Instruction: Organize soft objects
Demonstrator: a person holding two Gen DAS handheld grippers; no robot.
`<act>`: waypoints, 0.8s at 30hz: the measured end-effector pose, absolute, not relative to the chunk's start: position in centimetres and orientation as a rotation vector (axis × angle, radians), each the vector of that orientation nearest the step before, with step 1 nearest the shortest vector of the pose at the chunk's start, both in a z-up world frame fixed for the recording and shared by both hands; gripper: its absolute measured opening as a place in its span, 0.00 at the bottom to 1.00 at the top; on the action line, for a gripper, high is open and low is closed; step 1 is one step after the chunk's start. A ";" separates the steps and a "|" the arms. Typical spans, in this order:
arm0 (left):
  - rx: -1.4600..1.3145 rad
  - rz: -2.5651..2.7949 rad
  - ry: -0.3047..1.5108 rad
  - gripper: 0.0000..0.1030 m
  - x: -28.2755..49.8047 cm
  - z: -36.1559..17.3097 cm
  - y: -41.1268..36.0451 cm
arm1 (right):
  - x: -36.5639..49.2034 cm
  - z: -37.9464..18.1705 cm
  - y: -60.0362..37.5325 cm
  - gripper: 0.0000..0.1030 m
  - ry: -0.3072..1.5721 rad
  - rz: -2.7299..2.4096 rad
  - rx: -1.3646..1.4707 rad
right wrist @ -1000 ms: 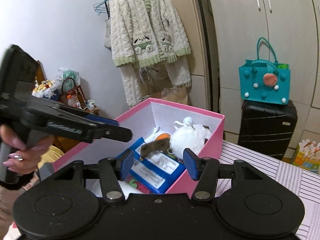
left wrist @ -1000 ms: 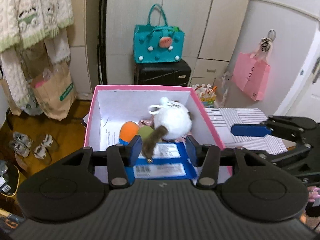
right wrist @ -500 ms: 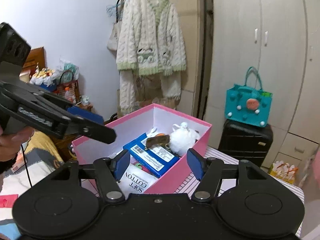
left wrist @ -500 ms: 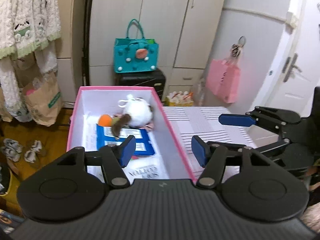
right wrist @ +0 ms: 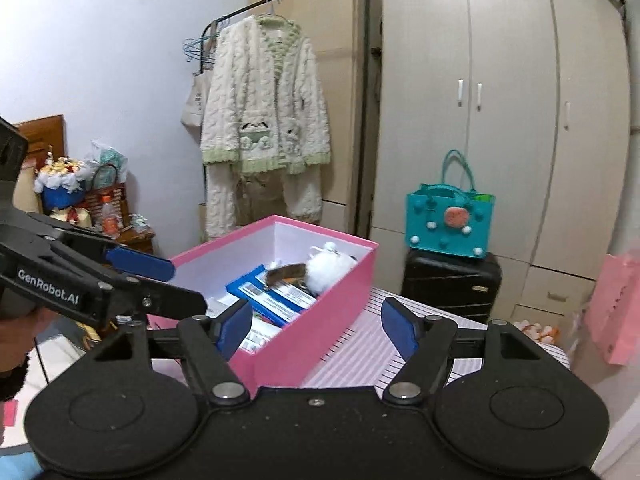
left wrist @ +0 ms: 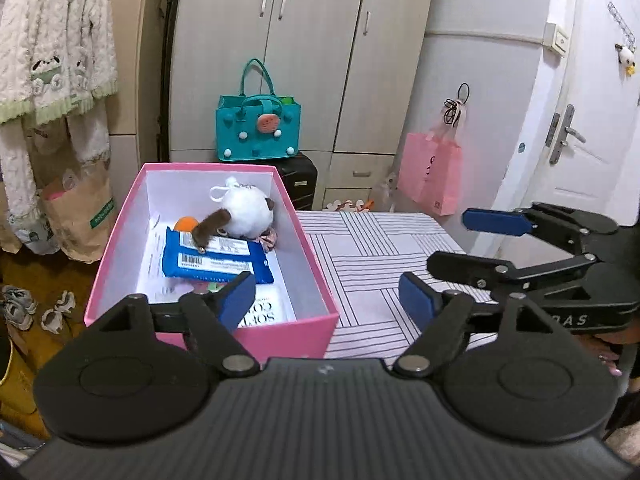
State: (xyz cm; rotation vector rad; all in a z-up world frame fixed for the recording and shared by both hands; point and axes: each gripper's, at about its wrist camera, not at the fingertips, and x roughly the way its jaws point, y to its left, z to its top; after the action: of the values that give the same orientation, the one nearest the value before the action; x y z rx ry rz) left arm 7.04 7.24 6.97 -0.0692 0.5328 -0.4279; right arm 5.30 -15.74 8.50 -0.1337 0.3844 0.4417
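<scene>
Pink box (left wrist: 304,332) sits on the left part of the striped counter (left wrist: 372,248). Inside: white plush toy (left wrist: 246,214) at the far end with its brown tail (left wrist: 210,226) draped over a blue wipes pack (left wrist: 216,260); an orange soft item (left wrist: 186,224) beside the plush; a white cotton pack (left wrist: 266,312) at the near end.

Left claw (left wrist: 326,300): released, nothing between the pads, jaws have just been opening. It hangs over the box's near right corner and the counter.

Right claw (right wrist: 316,326): released, empty, jaws likewise just been opening. It sits to the right of the box, over the counter.

Surroundings: teal bag (left wrist: 258,132) on a black suitcase (left wrist: 304,180) behind the box; wardrobe (left wrist: 312,52) behind those; pink bag (left wrist: 432,178) hanging at right; white knit cardigan (right wrist: 266,104) on a rack at left. Counter right of the box carries nothing.
</scene>
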 end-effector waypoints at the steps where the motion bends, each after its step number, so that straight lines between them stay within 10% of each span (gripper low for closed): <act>1: -0.062 -0.437 0.529 0.81 6.6 6.8 6.8 | 4.9 8.3 -16.0 0.77 0.380 0.419 -0.141; 11: -0.014 -0.408 0.437 0.99 2.8 7.0 4.5 | 2.2 7.6 -18.5 0.85 0.387 0.306 -0.128; 13: -0.036 -0.415 0.444 1.00 2.7 7.0 4.3 | 1.9 7.6 -18.7 1.00 0.382 0.288 -0.107; 24: -0.091 -0.243 0.490 1.00 2.5 6.1 3.6 | 0.7 6.8 -18.9 1.00 0.492 0.094 -0.120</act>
State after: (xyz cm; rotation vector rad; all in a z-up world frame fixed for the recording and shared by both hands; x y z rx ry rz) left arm 2.53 3.61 6.07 -0.0906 0.4899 -0.2429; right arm 0.67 -18.94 6.80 -0.1202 0.4921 0.0943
